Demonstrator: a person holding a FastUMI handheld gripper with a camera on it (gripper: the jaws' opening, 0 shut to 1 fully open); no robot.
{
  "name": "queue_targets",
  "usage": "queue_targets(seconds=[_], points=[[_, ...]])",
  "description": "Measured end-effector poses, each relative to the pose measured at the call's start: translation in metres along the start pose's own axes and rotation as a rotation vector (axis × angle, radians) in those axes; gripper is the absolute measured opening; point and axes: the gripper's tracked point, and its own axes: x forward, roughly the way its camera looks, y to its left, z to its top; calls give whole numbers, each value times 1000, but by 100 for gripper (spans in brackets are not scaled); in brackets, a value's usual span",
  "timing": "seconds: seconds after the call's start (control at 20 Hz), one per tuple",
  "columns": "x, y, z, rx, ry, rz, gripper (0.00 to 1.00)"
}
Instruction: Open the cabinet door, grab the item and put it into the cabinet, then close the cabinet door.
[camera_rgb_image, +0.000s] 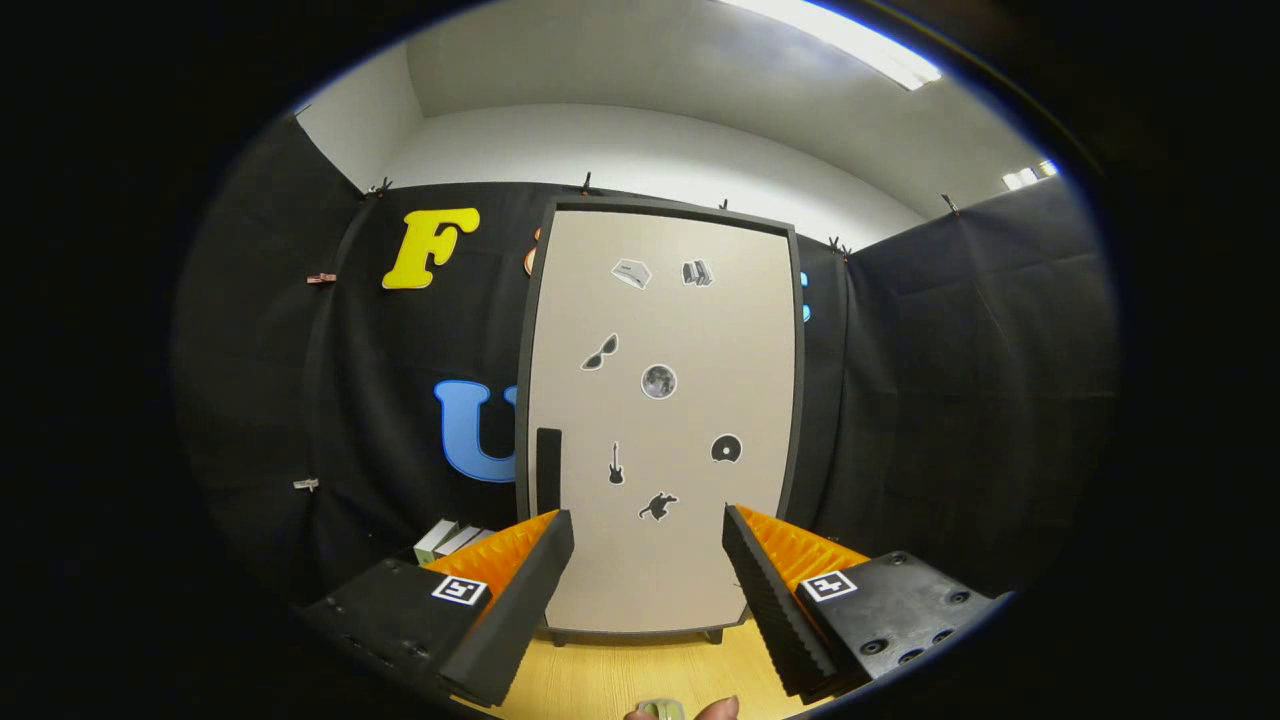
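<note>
Two fingers of the gripper spread wide and empty, cabinet door shut dead ahead, its upright handle beyond the left finger.

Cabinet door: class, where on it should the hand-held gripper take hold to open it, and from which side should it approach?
Grip the dark upright handle low on the left edge of the closed cabinet door. It is a narrow vertical bar, so come straight from the front with one finger on each side. The hand-held gripper is open and holds nothing, its fingers spread just right of the handle.
</note>
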Motion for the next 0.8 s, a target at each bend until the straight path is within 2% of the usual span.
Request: queue_targets(seconds=[0.45, 0.8], points=[[18, 26, -5, 5, 4, 46, 98], [61, 72, -9, 30, -7, 107, 97]])
